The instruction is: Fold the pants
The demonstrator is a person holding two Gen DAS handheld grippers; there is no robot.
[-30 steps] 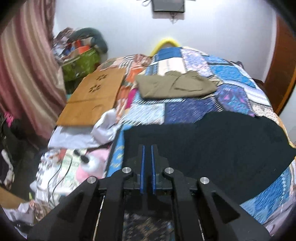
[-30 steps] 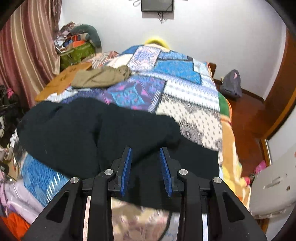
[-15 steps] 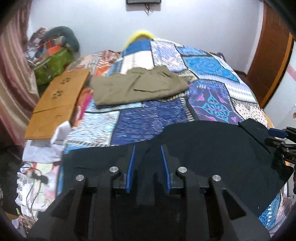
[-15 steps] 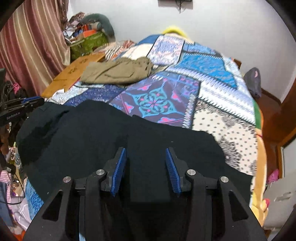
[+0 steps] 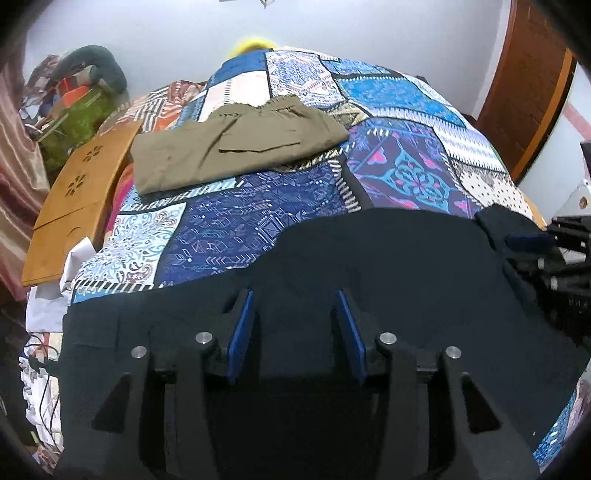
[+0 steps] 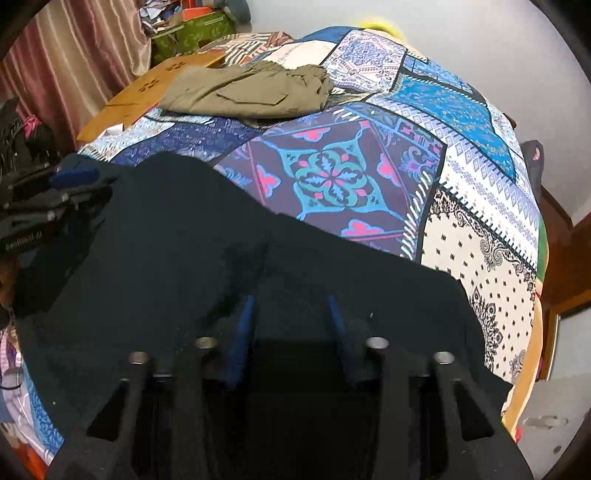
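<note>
Patchwork bedspread (image 5: 258,221), white wall (image 5: 369,33), wooden door (image 5: 532,81), striped curtain (image 6: 81,55)

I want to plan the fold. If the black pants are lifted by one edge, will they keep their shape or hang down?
The black pants probably hang limp: they drape over the patchwork bedspread with soft, curved edges. They likely drag rather than slide.

This is a bedroom in a home. A bed (image 5: 399,92) with a colourful patchwork bedspread (image 6: 461,155) fills most of the room. Left of the bed hangs a striped curtain (image 6: 74,48), and beside it are a wooden board (image 5: 74,192) and a pile of bags and clothes (image 5: 77,92). Right of the bed stands a wooden door (image 5: 532,85).
</note>
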